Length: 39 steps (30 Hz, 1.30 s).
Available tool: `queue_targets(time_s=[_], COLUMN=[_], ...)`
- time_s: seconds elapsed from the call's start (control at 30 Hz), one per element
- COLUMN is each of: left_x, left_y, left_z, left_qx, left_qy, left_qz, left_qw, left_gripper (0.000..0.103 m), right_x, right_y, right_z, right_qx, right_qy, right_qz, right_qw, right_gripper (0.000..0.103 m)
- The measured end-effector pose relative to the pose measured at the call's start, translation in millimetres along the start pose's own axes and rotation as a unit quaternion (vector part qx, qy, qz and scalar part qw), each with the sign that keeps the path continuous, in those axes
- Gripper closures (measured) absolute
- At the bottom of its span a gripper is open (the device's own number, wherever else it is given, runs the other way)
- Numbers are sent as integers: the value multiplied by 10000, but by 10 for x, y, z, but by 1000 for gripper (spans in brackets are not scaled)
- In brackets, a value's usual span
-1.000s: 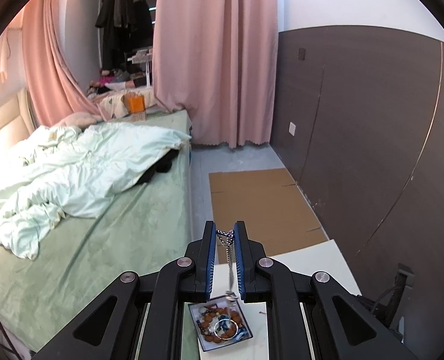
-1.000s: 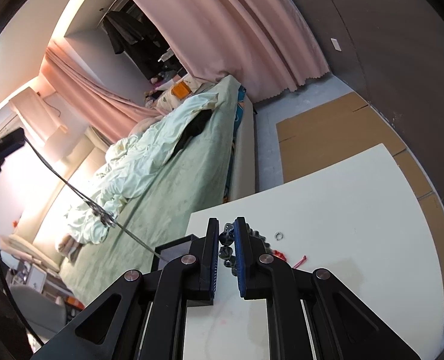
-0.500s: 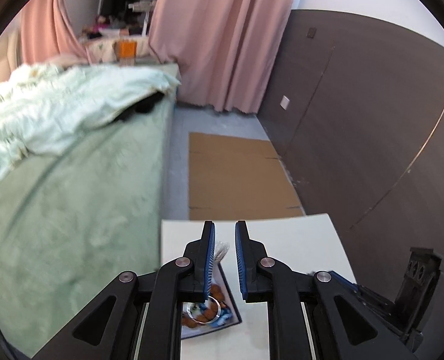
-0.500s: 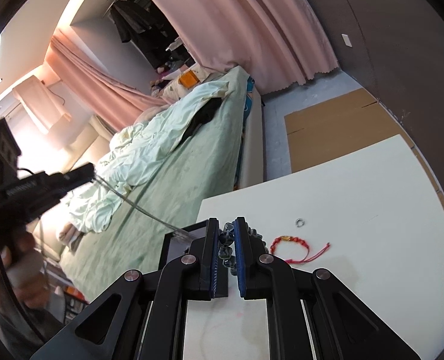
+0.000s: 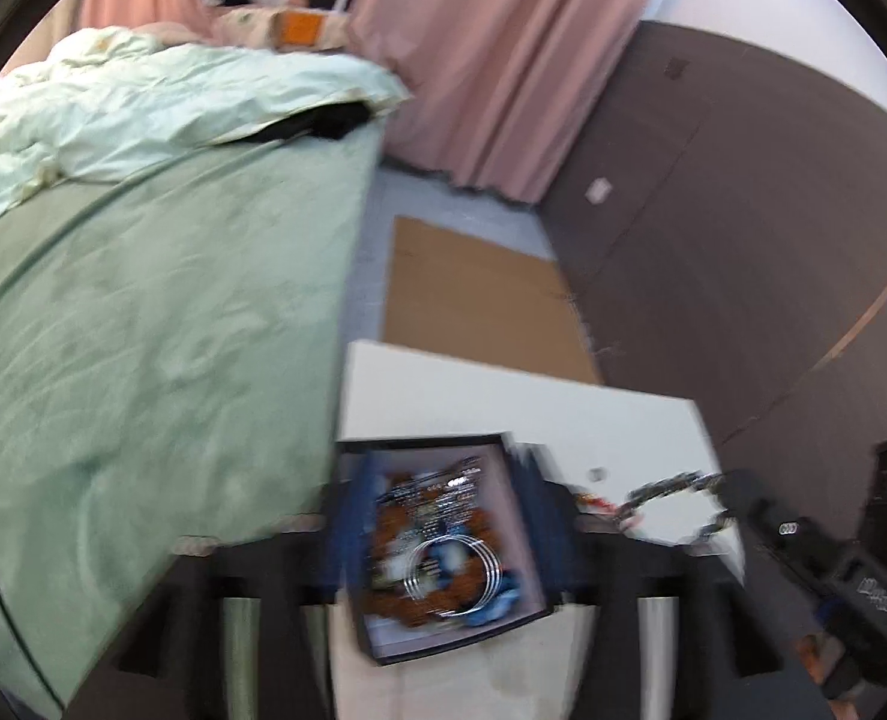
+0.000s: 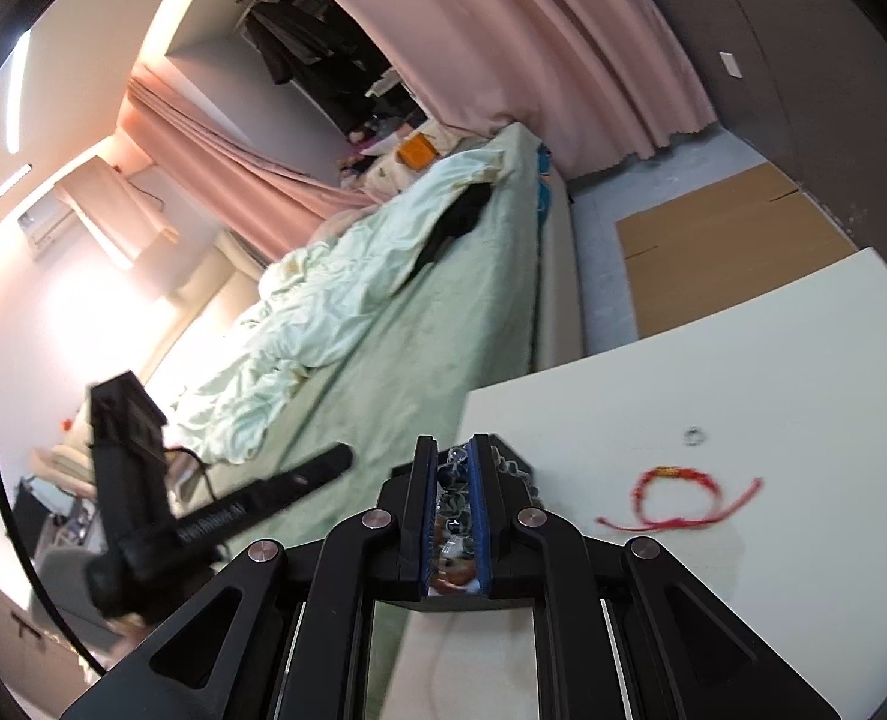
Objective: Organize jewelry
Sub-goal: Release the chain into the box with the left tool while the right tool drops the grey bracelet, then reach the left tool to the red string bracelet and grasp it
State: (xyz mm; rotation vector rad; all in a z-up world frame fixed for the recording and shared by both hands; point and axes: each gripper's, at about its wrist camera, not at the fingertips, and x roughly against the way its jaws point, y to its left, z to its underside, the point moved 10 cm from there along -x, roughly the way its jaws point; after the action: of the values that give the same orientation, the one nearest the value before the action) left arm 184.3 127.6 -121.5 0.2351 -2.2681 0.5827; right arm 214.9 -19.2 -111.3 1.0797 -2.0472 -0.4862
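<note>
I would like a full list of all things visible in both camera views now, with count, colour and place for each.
jewelry box: 1, dark rim, pale inside, on the table's near left part, holding brown beads, blue pieces and silver bangles.
red string bracelet: 1, red, on the table, right of the box.
small ring: 1, silver, on the table beyond the bracelet.
table: 1, white, beside the bed.
bed: 1, green sheet, pale duvet, left.
curtains: pink, at the back.
cardboard: 1 sheet, brown, on the floor.
left gripper: blurred, open above the box.
right gripper: shut on a beaded chain.
</note>
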Motion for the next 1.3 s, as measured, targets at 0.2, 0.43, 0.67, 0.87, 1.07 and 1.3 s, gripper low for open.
queue_targets(time_s=[0.2, 0.43, 0.67, 0.87, 1.07, 1.3], left_x=[76, 149, 172, 170, 186, 161], left_y=[115, 345, 419, 331, 47, -325], left_z=[-85, -184, -203, -169, -86, 41], left_qx=[-108, 223, 310, 291, 125, -374], left_qy=[-135, -224, -269, -253, -218, -256], left_qz=[84, 212, 161, 226, 366, 295], left_qw=[9998, 9993, 9990, 9990, 9990, 9985], left_gripper=[25, 23, 23, 23, 23, 23], right_x=[-281, -515, -720, -421, -112, 202], right_y=[158, 244, 229, 50, -111, -391], right_z=[96, 171, 277, 160, 116, 76], right_qx=[290, 415, 189, 31, -78, -336], right_qy=[64, 132, 470, 289, 148, 132], right_qz=[-28, -22, -155, 13, 300, 833], right_qw=[9996, 9990, 9986, 9996, 9994, 9959], right_gripper=[92, 91, 75, 74, 63, 63])
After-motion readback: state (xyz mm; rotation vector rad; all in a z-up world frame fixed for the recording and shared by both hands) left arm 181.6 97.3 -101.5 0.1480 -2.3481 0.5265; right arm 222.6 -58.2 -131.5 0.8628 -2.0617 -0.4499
